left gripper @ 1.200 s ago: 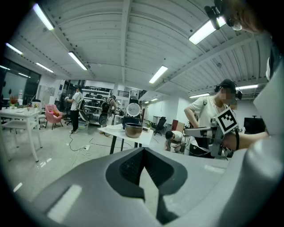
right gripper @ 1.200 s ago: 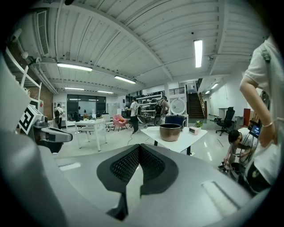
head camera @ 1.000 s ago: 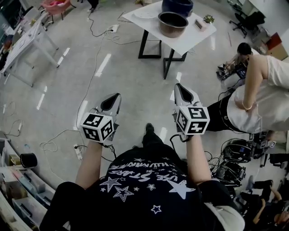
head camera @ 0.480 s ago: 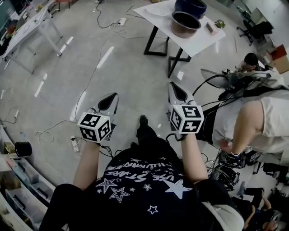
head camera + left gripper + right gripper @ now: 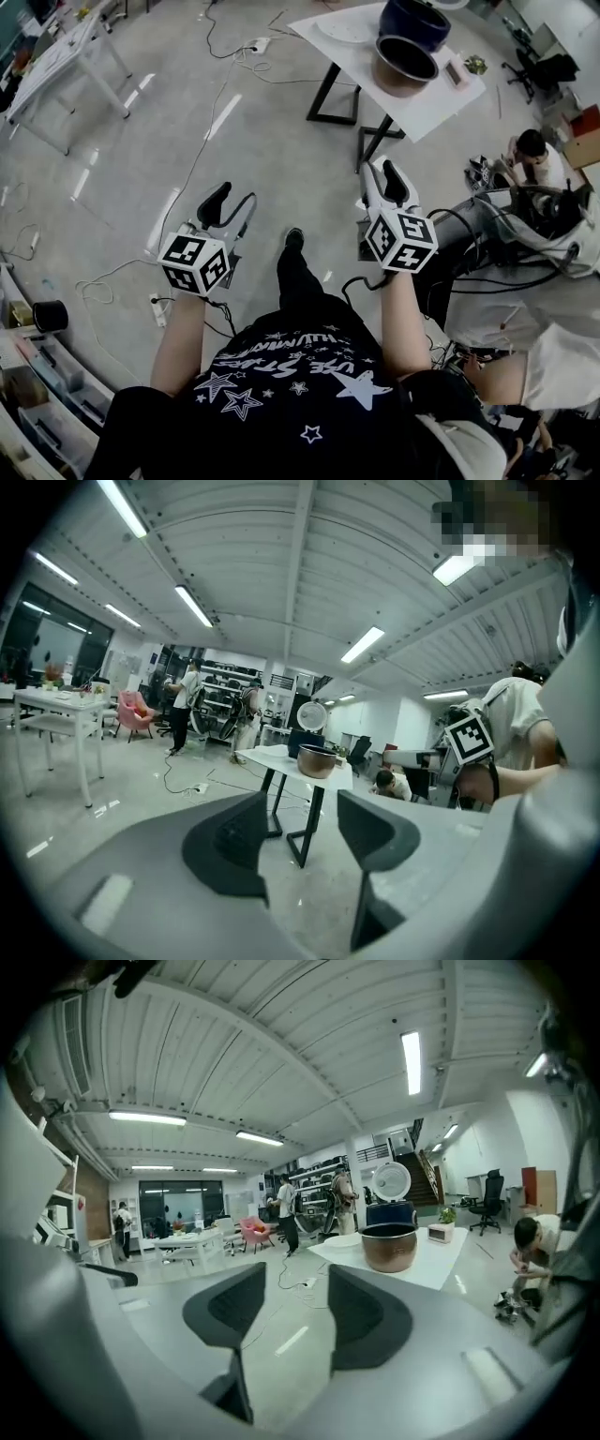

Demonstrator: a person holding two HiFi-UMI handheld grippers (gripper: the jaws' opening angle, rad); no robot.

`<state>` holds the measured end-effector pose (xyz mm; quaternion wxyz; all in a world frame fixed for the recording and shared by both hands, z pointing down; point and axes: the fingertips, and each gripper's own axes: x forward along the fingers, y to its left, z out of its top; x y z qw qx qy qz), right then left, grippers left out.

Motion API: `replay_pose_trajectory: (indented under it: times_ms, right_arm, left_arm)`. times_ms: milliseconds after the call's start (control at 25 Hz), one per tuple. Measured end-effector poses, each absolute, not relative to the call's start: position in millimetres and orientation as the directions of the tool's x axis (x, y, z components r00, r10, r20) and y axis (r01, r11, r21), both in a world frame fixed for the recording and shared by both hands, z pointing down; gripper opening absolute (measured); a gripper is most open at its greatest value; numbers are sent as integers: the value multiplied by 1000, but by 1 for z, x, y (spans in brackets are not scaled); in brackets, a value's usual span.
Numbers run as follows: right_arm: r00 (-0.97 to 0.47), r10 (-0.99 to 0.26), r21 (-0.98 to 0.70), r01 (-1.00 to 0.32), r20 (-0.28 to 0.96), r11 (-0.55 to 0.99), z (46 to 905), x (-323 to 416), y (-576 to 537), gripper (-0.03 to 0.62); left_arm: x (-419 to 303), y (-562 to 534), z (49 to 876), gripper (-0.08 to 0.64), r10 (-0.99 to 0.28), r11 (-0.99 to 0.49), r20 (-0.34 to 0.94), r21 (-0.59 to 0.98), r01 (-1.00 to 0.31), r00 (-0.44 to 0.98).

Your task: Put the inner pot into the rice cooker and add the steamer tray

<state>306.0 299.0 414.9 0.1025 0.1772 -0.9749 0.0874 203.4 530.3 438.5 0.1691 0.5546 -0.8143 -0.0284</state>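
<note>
A copper-coloured inner pot (image 5: 405, 64) stands on a white table (image 5: 427, 105) far ahead, beside the dark blue rice cooker (image 5: 415, 19). A flat white tray (image 5: 345, 30) lies on the table's left part. My left gripper (image 5: 216, 199) and right gripper (image 5: 389, 178) hang over the floor, well short of the table. Both are open, with nothing between their jaws. In the left gripper view the pot (image 5: 316, 760) shows beyond the left gripper (image 5: 302, 832). In the right gripper view the pot (image 5: 389, 1246) and cooker (image 5: 390, 1214) sit to the right of the right gripper (image 5: 297, 1312).
Cables (image 5: 202, 141) and a power strip (image 5: 157, 309) lie on the floor between me and the table. A person (image 5: 534, 155) crouches to the right by a heap of equipment (image 5: 525, 220). Other white tables (image 5: 56, 56) stand at the far left, and shelves (image 5: 37, 394) line the near left.
The table with pot and cooker has shifted rightward in the head view as I walk. The right gripper has risen towards it. The bystander at right has bent out of the way.
</note>
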Motion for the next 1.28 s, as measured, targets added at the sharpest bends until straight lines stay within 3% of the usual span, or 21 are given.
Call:
replay_pose_trajectory:
  times_ms: [40,160,280,720,1280]
  right_arm:
    - [-915,-328,-141,-366,234,920,416,297,289,255]
    - [-896,-358,-154,-405,263,901,425,271,254,316]
    - [-869,-394,-169,-454,298,875,439,247,214,357]
    - [-788,-514,-197,-593,339,781,450,178,61,383]
    - [-644,-670,-324,-765,371,556,469,184,-34,399]
  left_arm:
    - [193,522,439,247,-914,381,241,236,-894,-326]
    - [159,492,440,356,-921,369,231,257,-893,-314]
    - [122,456,444,411,-926,358,227,271,-893,-302]
    - [9,281,448,427,-954,249,240,305,-919,-179]
    - [-48,178,450,426,-949,149,312,302,-942,-49]
